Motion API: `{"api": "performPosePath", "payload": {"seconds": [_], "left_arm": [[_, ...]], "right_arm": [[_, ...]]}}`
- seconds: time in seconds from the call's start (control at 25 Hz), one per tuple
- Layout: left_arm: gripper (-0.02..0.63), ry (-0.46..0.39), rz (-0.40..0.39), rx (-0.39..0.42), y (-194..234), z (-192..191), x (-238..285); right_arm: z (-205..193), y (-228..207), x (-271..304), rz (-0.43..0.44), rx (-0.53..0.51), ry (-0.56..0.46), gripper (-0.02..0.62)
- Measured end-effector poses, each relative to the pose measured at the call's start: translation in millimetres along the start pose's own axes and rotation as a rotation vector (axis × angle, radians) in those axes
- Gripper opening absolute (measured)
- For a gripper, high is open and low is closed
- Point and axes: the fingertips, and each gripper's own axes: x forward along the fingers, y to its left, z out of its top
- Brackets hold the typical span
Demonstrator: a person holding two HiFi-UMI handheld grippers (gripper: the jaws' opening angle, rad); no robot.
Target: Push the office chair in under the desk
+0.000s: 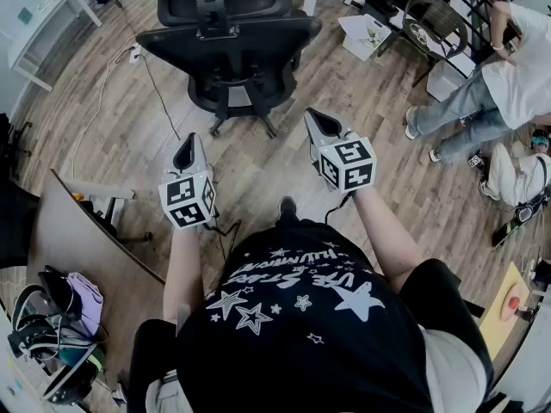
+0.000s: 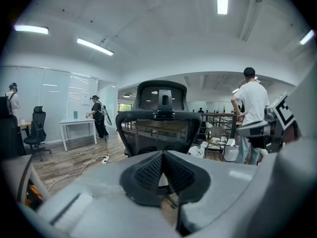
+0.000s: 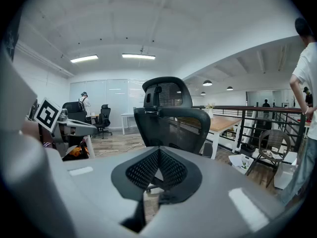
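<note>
A black mesh office chair [image 1: 228, 41] stands on the wood floor ahead of me, its back turned to me, with a wooden-topped desk [image 3: 225, 123] beyond it. My left gripper [image 1: 187, 151] is held short of the chair's backrest [image 2: 158, 130], jaws shut with nothing between them. Level with it, my right gripper [image 1: 317, 123] is also shut and empty, apart from the backrest [image 3: 171, 125]. Neither gripper touches the chair. The chair's wheeled base [image 1: 241, 110] shows in the head view.
A brown table edge [image 1: 95, 239] with bags [image 1: 52, 325] lies at my left. A person [image 1: 491, 93] stands at the right near a round chair [image 1: 435, 24] and boxes. A white cable [image 1: 103, 84] runs across the floor left of the chair. A white table [image 1: 39, 24] stands far left.
</note>
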Motion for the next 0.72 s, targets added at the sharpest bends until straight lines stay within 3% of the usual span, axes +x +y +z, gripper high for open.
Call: {"api": "performPosePath", "payload": {"seconds": [0.72], "left_arm": [[0.002,-0.007,-0.019,0.035,-11,-1,-9]], "right_arm": [[-4,0,-12,-0.001,0.024,-0.01,0.002]]}}
